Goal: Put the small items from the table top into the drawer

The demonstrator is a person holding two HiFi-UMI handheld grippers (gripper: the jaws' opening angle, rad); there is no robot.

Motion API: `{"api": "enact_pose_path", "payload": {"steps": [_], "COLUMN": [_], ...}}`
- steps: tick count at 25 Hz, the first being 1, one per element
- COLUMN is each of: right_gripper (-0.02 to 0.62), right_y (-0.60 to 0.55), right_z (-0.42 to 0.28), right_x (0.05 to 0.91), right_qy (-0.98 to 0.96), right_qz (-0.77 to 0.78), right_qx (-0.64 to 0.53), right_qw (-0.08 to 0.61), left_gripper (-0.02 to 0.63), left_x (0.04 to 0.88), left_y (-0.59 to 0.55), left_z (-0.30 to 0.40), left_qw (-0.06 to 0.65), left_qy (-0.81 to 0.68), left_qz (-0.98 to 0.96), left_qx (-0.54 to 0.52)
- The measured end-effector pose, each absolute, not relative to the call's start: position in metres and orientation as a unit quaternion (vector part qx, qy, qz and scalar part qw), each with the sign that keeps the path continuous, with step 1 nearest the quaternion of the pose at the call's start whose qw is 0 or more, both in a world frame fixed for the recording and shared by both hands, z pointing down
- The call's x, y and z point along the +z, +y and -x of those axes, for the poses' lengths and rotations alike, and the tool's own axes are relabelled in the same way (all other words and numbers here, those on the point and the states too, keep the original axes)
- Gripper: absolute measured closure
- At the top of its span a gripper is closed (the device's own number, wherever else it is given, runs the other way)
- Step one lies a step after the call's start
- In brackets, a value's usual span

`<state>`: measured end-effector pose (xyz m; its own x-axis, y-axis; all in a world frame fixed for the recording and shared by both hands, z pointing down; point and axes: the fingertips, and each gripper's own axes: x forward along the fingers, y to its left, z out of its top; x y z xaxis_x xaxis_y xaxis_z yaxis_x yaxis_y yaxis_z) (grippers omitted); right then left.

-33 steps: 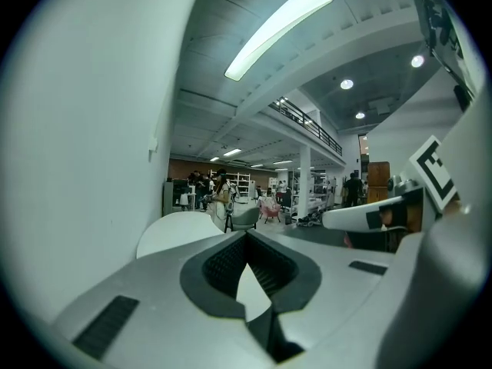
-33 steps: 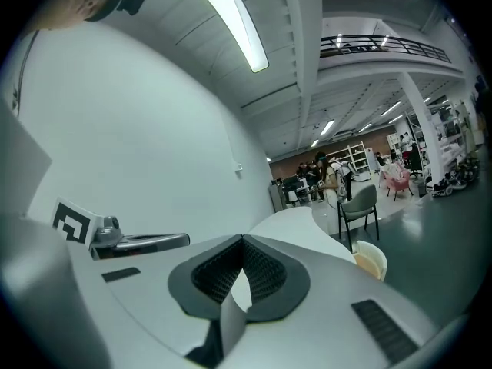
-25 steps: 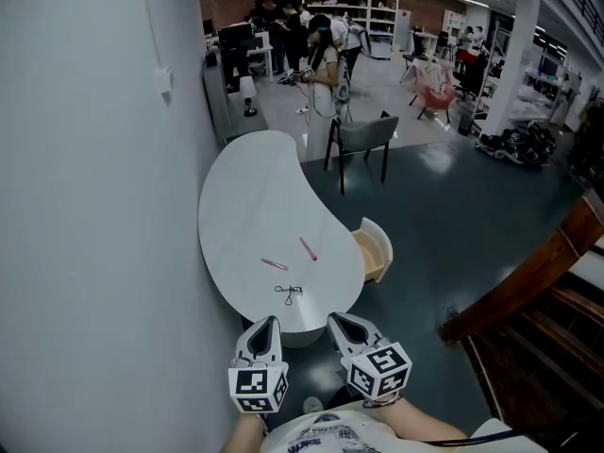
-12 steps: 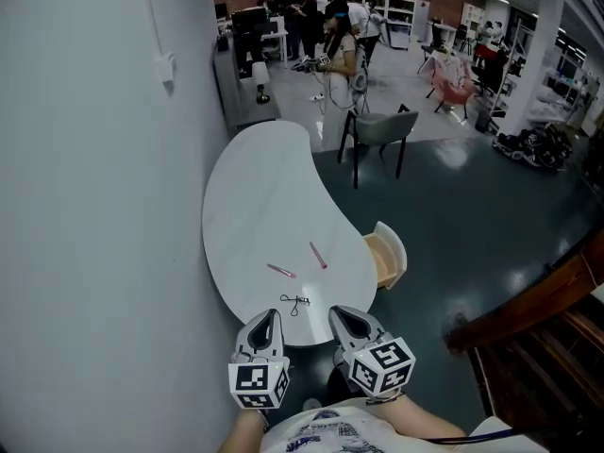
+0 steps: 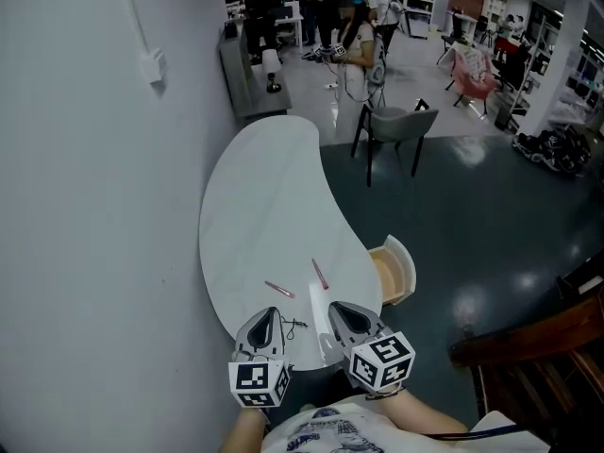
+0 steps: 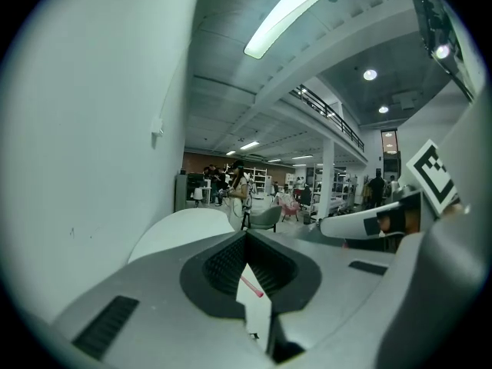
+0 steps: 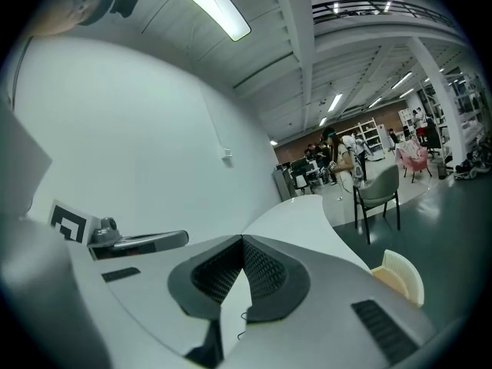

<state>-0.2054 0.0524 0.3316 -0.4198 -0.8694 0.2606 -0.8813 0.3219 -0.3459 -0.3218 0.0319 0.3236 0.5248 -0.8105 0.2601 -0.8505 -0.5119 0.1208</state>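
On the white curved table [image 5: 255,206] lie two pink pens, one [image 5: 278,290] to the left and one [image 5: 320,274] to the right, and a small black wiry item [image 5: 294,325] sits near the front edge. The open drawer [image 5: 397,272] juts out at the table's right side, also seen as a pale drawer [image 7: 400,272] in the right gripper view. My left gripper [image 5: 267,317] and right gripper [image 5: 335,310] hover side by side over the near edge, both shut and empty. A pink pen [image 6: 250,285] shows just below the left gripper [image 6: 246,235]. The black item [image 7: 242,316] shows under the right gripper [image 7: 242,238].
A white wall [image 5: 94,206] runs along the table's left. A grey chair [image 5: 392,125] stands beyond the table on dark floor. People stand at desks far back [image 5: 354,17]. A wooden railing [image 5: 528,343] is at lower right.
Both grippers and the head view have come forward to the table; the gripper tips now reach over its near edge, close to the black item. Jaws stay shut.
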Motion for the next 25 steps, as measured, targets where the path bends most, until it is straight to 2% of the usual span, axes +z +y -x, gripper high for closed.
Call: {"api": "enact_pose_path", "payload": {"steps": [12, 25], "right_gripper": [0.575, 0.575], "right_y": [-0.033, -0.074], "right_z": [0.162, 0.132], "right_x": [0.357, 0.385], "right_qy": [-0.836, -0.840], "right_qz": [-0.490, -0.471], "right_qx": [0.244, 0.263], "right_qw": [0.039, 0.061], "left_gripper": [0.586, 0.586], "left_x": [0.342, 0.357], "left_y": [-0.036, -0.066], "left_z": [0.289, 0.272], "left_qw": [0.136, 0.141], "left_qy": [-0.531, -0.556], "left_qz": [-0.830, -0.810], "left_qx": [0.101, 0.122]}}
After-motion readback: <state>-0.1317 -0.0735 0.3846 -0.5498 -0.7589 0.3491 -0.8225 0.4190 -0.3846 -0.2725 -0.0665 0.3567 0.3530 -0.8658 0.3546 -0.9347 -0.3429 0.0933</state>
